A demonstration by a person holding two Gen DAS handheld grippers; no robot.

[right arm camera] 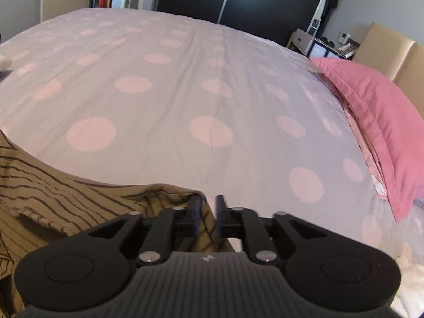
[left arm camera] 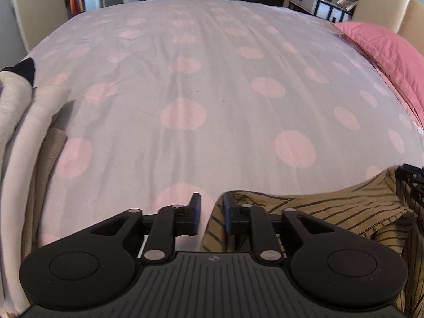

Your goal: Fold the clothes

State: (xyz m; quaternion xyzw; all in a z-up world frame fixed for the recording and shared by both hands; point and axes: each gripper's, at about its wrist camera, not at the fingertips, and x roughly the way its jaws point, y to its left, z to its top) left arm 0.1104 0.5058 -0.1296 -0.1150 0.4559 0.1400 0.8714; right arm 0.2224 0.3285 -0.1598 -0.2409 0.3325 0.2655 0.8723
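A tan garment with thin dark stripes [left arm camera: 331, 209] lies crumpled at the near edge of the bed, low and to the right in the left wrist view. My left gripper [left arm camera: 211, 208] stands open at the garment's left end; its right finger touches the cloth edge and the gap shows bare bedcover. In the right wrist view the same striped garment [right arm camera: 66, 198] fills the lower left. My right gripper [right arm camera: 208, 206] is open at its right end, with a fold of the cloth lying loose between the fingers.
A grey bedcover with pink dots [left arm camera: 212, 79] spreads ahead. A pink pillow [right arm camera: 376, 122] lies at the right by a beige headboard [right arm camera: 384, 47]. Pale folded clothes [left arm camera: 18, 122] sit at the left edge. A black basket [left arm camera: 412, 182] shows at far right.
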